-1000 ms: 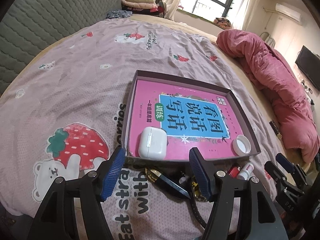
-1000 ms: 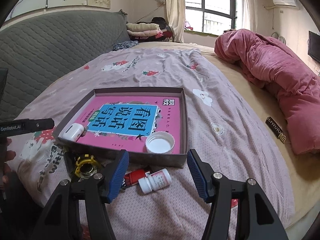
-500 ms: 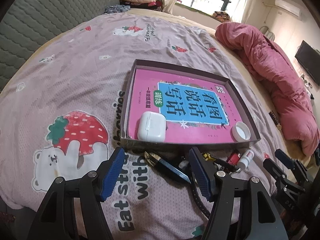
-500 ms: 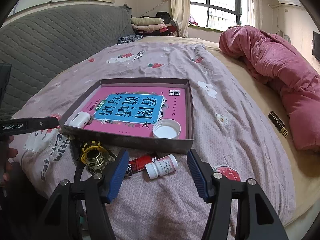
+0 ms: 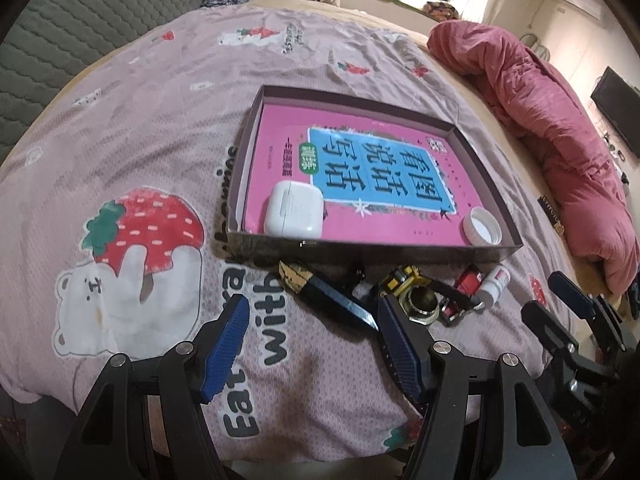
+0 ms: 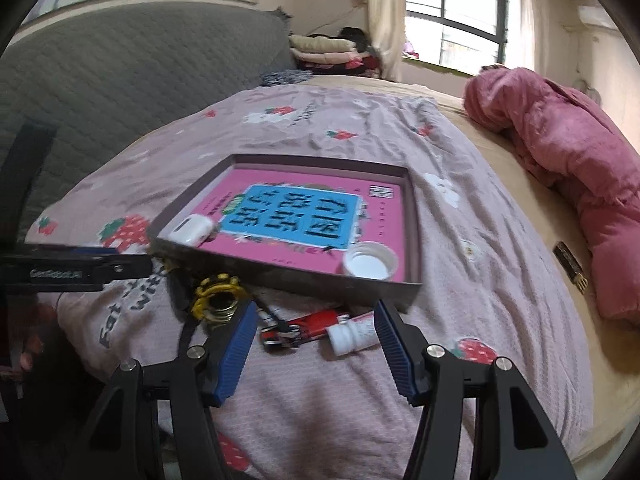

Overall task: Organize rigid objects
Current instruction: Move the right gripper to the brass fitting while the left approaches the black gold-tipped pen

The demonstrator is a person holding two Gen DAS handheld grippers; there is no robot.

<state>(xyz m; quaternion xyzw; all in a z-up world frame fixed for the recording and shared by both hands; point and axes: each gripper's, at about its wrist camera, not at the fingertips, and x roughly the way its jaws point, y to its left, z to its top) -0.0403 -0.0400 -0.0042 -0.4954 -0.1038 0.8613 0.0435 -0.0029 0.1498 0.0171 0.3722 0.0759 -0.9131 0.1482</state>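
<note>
I see a mauve bedspread printed with red strawberries, white bears and black lettering. The grey-brown box holds a magenta book with a cyan panel, a white earbud case and a white cap. My tools' pads are blue. The quilt is rose-pink.

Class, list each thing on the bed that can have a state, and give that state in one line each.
Box: open, no lid, on the bedspread.
Book: closed, flat in the box.
Earbud case: shut, lying on the book.
White cap: off, hollow side up, in the box.
Small bottle: on its side, outside the box.
Left gripper: jaws open, empty.
Right gripper: jaws open, empty.
</note>
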